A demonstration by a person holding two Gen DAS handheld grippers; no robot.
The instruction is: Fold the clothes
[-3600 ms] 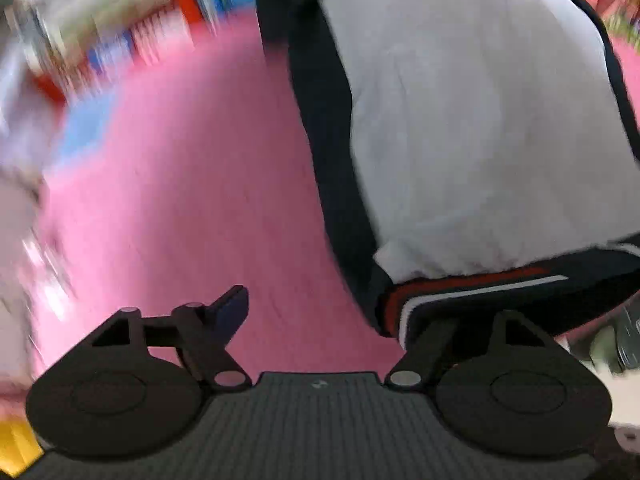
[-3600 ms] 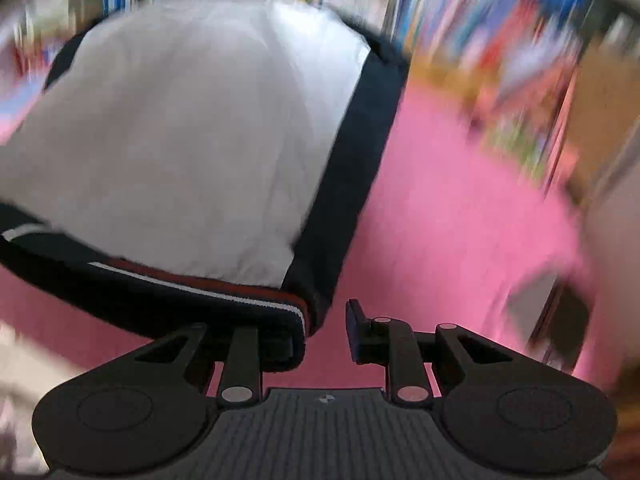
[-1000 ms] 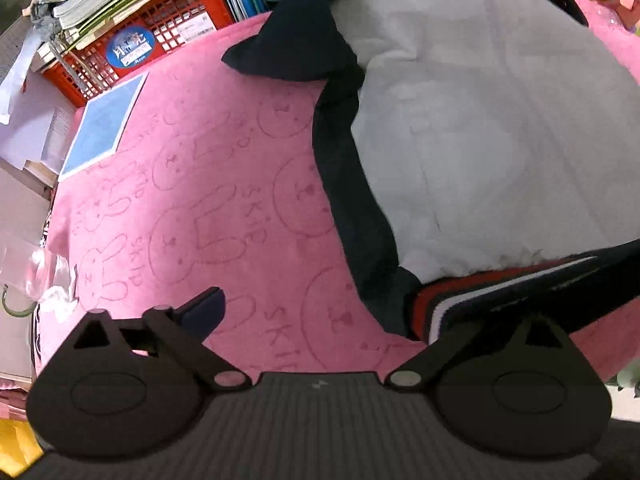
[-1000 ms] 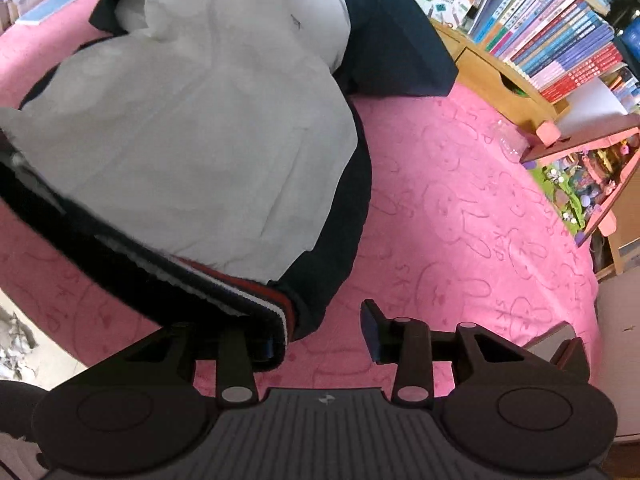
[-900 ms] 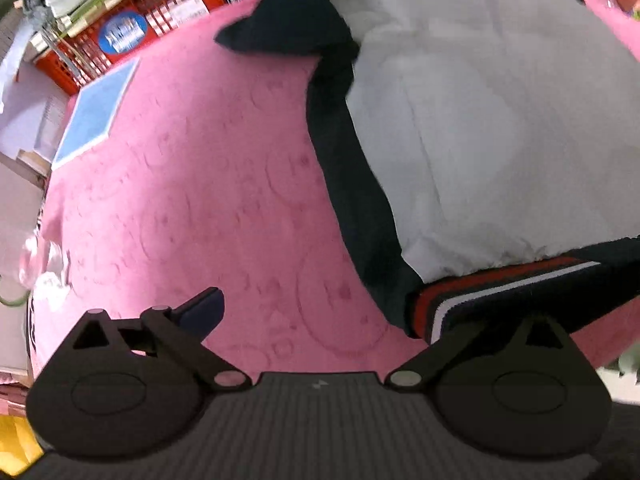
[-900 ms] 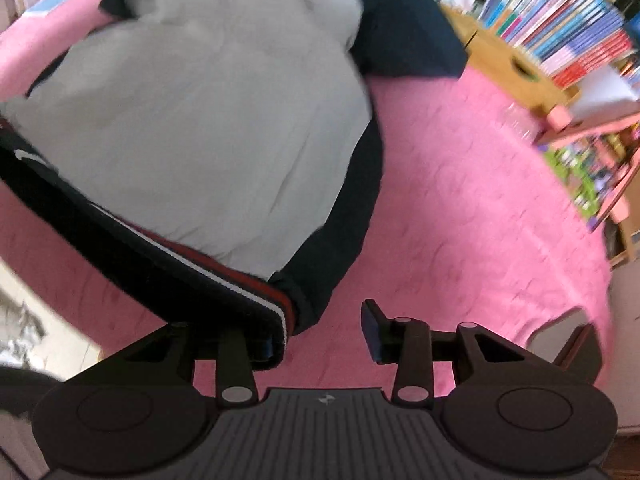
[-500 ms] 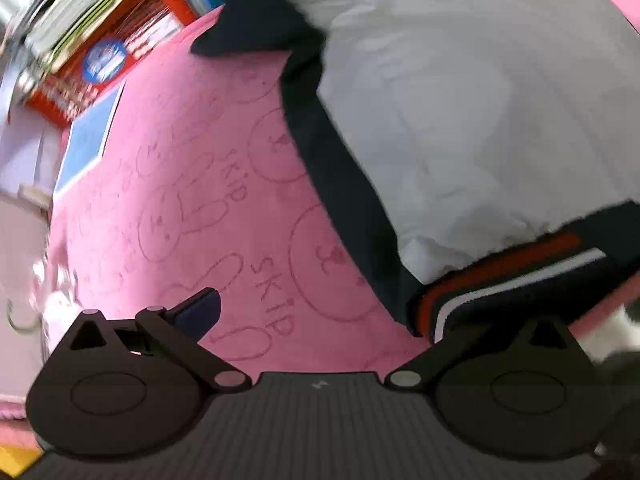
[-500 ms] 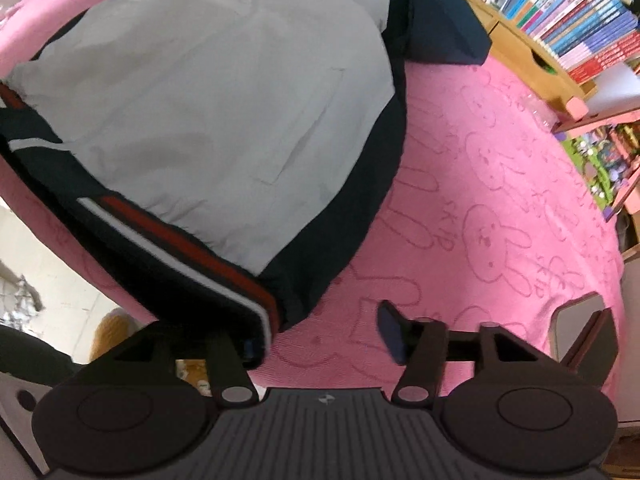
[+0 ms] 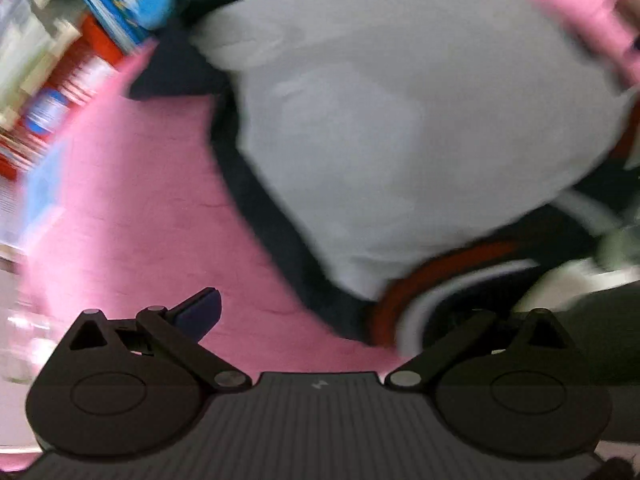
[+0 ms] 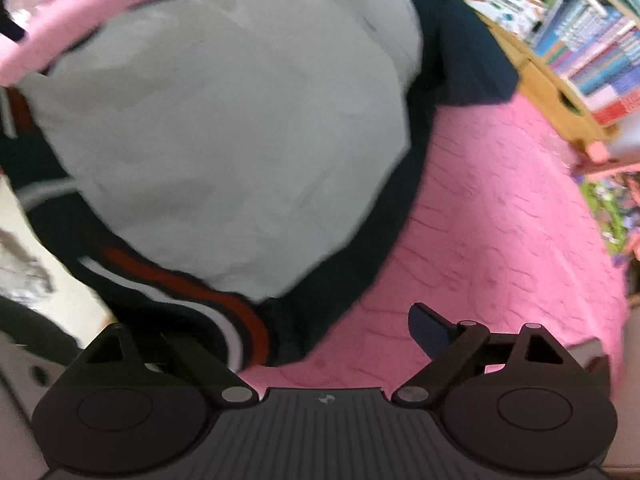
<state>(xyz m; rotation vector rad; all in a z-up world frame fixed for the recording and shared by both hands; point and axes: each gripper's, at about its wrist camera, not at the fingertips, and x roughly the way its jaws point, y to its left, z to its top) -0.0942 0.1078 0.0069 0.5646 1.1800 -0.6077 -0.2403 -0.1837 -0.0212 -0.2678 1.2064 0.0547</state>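
A navy jacket with a pale grey body (image 9: 400, 120) lies spread on a pink bunny-print cloth (image 9: 140, 200). Its red and white striped hem (image 9: 440, 272) runs along the near edge. My left gripper (image 9: 332, 312) is open wide, with the hem's corner against its hidden right finger and the left fingertip (image 9: 200, 308) over bare pink. In the right wrist view the same jacket (image 10: 240, 120) fills the left. My right gripper (image 10: 300, 328) has its jaws opening, and the hem's other corner (image 10: 240, 320) lies loose over its left finger. Both views are blurred.
A red crate (image 9: 92, 64) and blue books (image 9: 108, 0) stand at the cloth's far left. Bookshelves (image 10: 580, 40) and a wooden drawer unit (image 10: 552, 92) line the right. The cloth's near edge drops to a pale floor (image 10: 60, 300).
My right gripper's jaws have spread much wider and the hem corner no longer sits tight beside its left finger. The left view has rolled and shifted, bringing the jacket toward the centre.
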